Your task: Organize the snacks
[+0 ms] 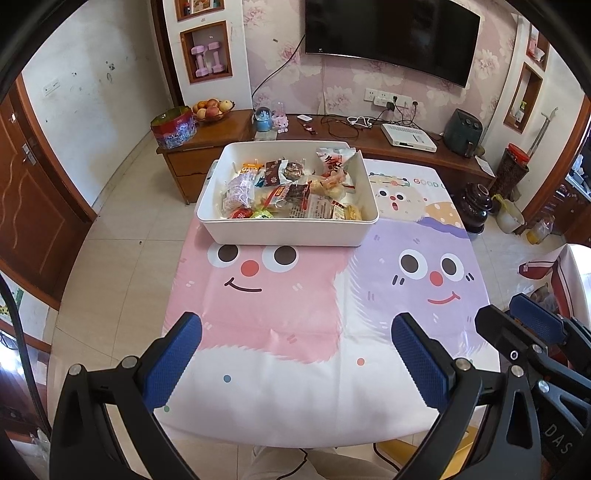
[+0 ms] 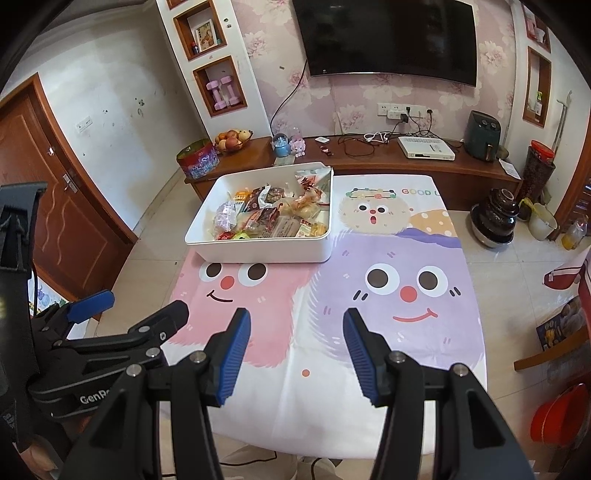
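A white rectangular bin (image 1: 225, 232) stands at the far left of the table, filled with several wrapped snacks (image 1: 291, 188). It also shows in the right wrist view (image 2: 258, 254), with its snacks (image 2: 273, 214). My left gripper (image 1: 295, 325) is open and empty above the near part of the cartoon tablecloth, well short of the bin. My right gripper (image 2: 295, 321) is open and empty beside it, to its right. The right gripper shows at the right edge of the left wrist view (image 1: 517, 314). The left gripper shows at the left of the right wrist view (image 2: 144, 302).
The table (image 1: 314, 369) has a pink and purple cartoon cloth. Behind it a low wooden cabinet (image 1: 369, 136) carries a fruit bowl (image 1: 212, 109), a tin and cables. A TV (image 1: 391, 33) hangs above. A dark pot (image 2: 495, 218) stands on the floor at right.
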A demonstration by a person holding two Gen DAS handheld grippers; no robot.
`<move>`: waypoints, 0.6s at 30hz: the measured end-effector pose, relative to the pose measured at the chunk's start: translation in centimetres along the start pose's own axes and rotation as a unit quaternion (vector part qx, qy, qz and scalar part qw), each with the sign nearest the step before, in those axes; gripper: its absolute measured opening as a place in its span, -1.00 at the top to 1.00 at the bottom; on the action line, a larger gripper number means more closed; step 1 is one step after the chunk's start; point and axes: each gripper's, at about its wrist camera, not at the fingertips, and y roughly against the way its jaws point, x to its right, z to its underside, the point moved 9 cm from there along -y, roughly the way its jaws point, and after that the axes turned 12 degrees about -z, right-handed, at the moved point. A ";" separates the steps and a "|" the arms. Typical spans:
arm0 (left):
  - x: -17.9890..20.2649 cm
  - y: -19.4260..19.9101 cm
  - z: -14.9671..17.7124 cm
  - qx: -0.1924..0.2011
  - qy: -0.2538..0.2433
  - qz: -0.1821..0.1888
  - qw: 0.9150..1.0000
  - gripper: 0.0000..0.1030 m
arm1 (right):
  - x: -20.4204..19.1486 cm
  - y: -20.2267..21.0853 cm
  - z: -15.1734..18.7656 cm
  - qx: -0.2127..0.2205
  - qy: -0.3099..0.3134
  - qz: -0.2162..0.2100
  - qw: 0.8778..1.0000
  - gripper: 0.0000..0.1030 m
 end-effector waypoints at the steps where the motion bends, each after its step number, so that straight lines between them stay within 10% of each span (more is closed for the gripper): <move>1: 0.0 0.0 0.0 0.000 0.000 0.000 1.000 -0.98 | 0.0 0.1 0.0 -0.001 -0.001 0.000 1.000 -0.03; 18: 0.2 0.1 0.1 0.000 -0.002 -0.001 1.000 -0.98 | 0.2 0.2 0.0 -0.001 -0.003 -0.001 1.000 -0.03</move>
